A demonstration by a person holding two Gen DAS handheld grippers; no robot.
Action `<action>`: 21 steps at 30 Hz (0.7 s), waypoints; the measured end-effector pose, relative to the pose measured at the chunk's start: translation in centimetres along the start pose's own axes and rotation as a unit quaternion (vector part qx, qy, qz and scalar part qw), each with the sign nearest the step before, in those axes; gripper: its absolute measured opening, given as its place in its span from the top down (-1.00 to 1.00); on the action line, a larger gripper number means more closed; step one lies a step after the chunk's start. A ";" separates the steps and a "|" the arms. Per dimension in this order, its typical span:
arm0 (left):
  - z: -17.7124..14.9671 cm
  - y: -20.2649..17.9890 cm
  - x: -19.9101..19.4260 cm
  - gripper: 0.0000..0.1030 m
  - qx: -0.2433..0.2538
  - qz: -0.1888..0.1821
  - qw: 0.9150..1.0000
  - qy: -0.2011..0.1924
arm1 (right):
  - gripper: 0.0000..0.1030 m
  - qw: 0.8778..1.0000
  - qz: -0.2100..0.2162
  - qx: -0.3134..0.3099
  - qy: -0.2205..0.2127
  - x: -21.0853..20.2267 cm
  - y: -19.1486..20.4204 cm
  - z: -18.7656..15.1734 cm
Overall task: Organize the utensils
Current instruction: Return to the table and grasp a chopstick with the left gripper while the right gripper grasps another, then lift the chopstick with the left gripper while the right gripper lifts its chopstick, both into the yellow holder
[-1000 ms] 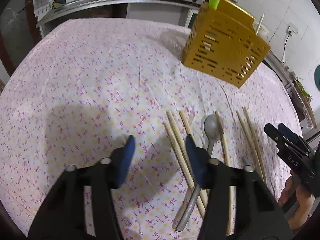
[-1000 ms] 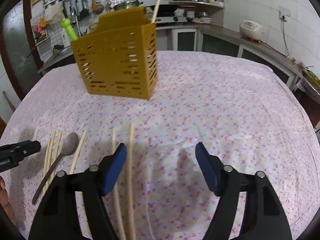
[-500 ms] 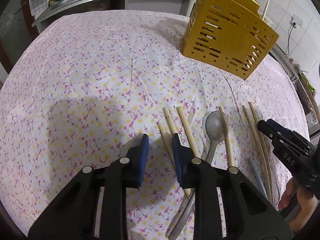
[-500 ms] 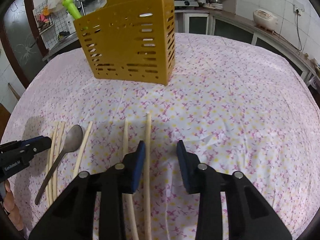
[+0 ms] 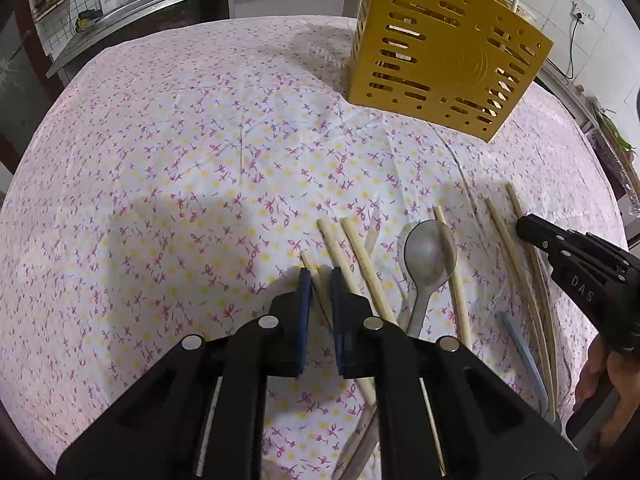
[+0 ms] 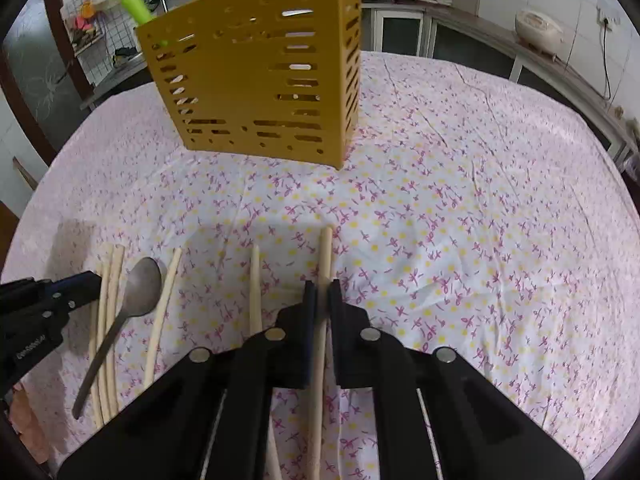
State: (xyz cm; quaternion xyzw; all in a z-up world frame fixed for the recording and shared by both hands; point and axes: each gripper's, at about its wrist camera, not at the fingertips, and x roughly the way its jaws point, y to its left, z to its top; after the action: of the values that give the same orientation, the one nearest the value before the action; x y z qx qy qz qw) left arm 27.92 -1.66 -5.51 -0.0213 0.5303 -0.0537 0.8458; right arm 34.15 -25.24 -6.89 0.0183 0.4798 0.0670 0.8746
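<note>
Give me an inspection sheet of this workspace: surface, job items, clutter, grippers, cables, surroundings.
Surface: floral tablecloth, creased.
Job's things: yellow slotted holder upright; chopsticks and metal spoon lying loose in front of it.
Clutter: nothing seen.
Grippers: left hand-held gripper closing on a chopstick; right hand-held gripper shut on another chopstick.
Cables: one from a wall socket.
Surroundings: kitchen counter, rice cooker.
</note>
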 end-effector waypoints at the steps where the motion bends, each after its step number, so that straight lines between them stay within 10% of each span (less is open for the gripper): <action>1: 0.1 0.1 0.0 0.86 0.000 -0.003 1.000 0.000 | 0.88 1.000 0.003 0.002 0.000 0.0 -0.1 0.0; 21: 2.1 0.6 -4.8 0.92 0.003 -0.039 0.995 -0.088 | 0.88 0.998 0.024 0.031 -0.051 -4.1 -2.2 1.6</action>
State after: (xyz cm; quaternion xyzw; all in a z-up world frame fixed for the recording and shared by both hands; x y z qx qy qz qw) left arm 27.75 -0.59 -0.40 -0.0437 0.4520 -0.0858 0.8868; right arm 33.52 -27.87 -2.84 0.0602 0.4356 0.0720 0.8952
